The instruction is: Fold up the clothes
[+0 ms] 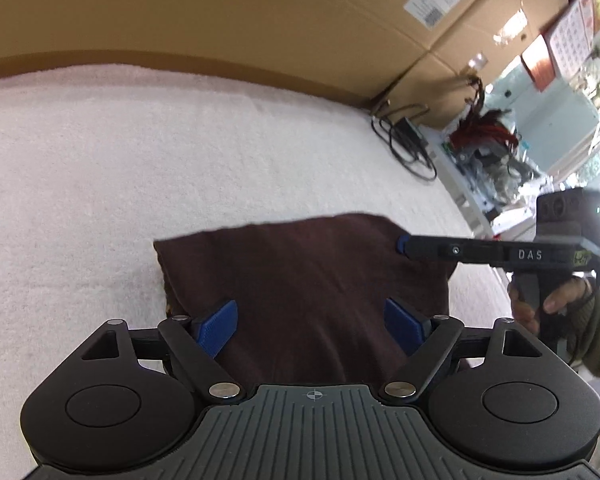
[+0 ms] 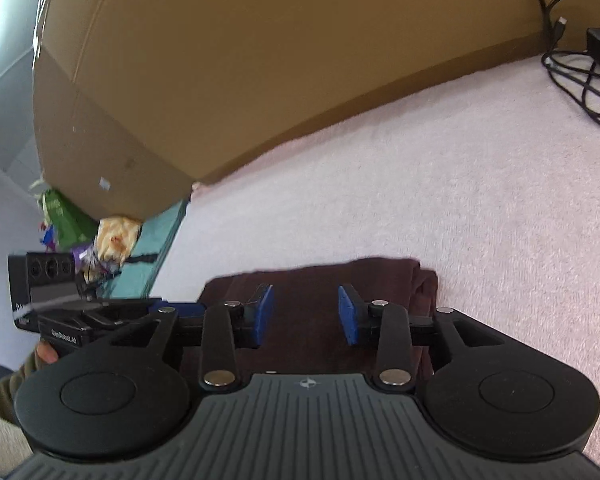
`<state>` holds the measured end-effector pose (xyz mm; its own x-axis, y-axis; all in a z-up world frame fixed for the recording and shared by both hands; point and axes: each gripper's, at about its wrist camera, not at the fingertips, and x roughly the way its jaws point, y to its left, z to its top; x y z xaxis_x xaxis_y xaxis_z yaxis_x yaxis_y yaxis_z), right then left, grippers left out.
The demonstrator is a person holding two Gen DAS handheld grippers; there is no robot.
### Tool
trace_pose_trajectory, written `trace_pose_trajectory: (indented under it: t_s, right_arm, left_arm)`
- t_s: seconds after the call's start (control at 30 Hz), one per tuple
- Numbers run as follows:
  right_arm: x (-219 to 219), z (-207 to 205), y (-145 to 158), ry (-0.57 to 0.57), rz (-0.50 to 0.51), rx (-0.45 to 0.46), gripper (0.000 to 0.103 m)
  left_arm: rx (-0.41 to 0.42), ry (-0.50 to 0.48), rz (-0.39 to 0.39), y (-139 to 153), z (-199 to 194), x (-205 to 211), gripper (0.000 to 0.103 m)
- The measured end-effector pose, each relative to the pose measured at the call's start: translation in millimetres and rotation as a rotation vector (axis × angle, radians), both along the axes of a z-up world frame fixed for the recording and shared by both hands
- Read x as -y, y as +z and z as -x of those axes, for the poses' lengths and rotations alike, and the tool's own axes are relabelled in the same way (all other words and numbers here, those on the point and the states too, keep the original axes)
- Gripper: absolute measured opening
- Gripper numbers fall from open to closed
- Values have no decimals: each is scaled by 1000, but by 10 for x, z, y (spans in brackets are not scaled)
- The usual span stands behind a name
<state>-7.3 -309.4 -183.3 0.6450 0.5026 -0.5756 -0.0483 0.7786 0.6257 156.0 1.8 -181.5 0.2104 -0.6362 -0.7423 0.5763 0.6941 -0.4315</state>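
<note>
Two tools agape, one seemingly folded garment

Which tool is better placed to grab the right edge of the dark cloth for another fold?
Probably the right tool: open, it hovers over the dark cloth beside its bunched right edge. The left tool, also open, sits over the cloth's near middle.
</note>
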Motion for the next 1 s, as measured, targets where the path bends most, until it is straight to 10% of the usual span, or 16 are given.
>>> trace_pose_trajectory:
  t_s: [0.2, 0.33, 0.73, 1.0]
  right_arm:
    - [117, 63, -127, -69, -30, -32, 31]
    - [110, 157, 93, -79, 24, -37, 58]
    - [-340, 905, 510, 248, 54, -27, 66]
    - [-543, 1079, 412, 310, 117, -70, 67]
  left_arm:
    - [33, 59, -32, -101, 56, -123, 88]
    - [-28, 119, -79, 19, 93, -275, 88]
    - [20, -48, 42, 501, 1014, 110, 89]
    - [81, -65, -107, 332, 1278, 485, 90]
